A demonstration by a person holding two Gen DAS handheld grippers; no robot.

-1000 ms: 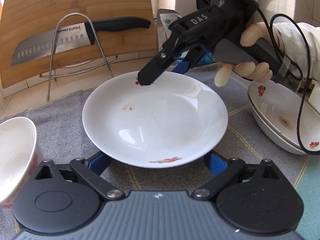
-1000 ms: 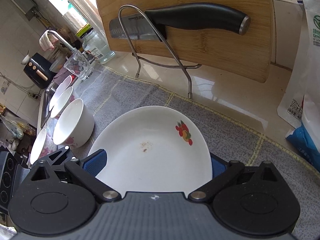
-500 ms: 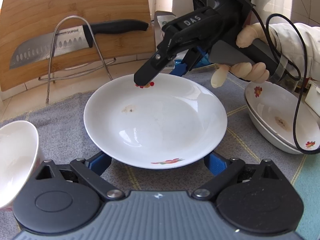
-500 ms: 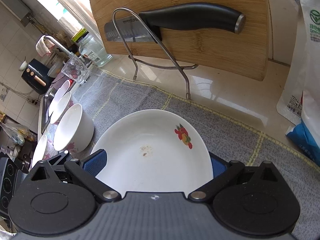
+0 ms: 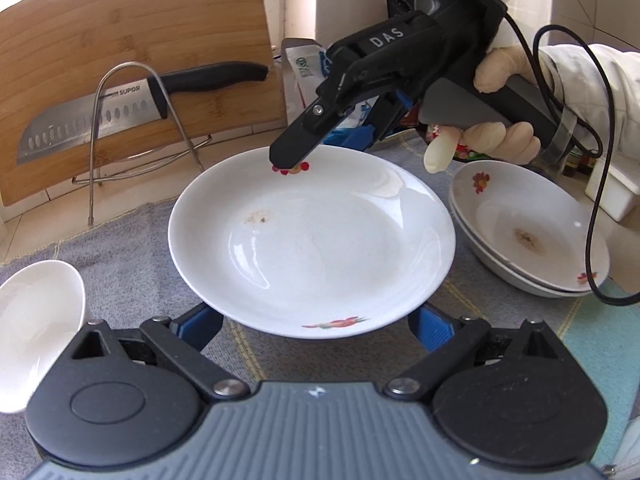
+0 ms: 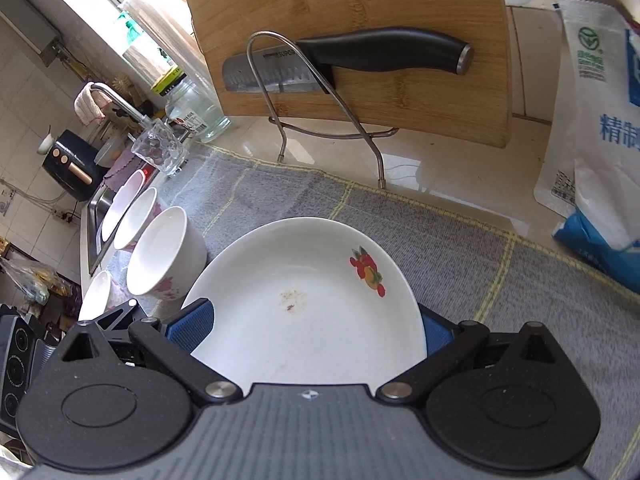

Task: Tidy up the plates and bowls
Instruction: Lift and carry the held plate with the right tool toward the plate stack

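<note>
White plate with red flower prints sits mid-cloth on the grey checked cloth covering the worktop; small brown smear left of its centre; both grippers are at it from opposite sides. Left gripper has its blue pads spread wide either side of the plate's near rim, not visibly touching it; right gripper reaches down at a slant over the far rim, one black finger above the flower print, blue pad behind; its own camera shows pads spread to both sides of the rim, open. Gloved hand wraps the right handle, index finger sticking out, cable looping off it. Stack of two flower-print plates just right of the plate, near the cloth's right edge, small gap between. White bowl just beside the plate's left rim; more bowls in a row beyond it toward the sink edge. Behind the cloth, bare worktop strip, then wire rack holding knife against bamboo cutting board; salt bag at the back right.
</note>
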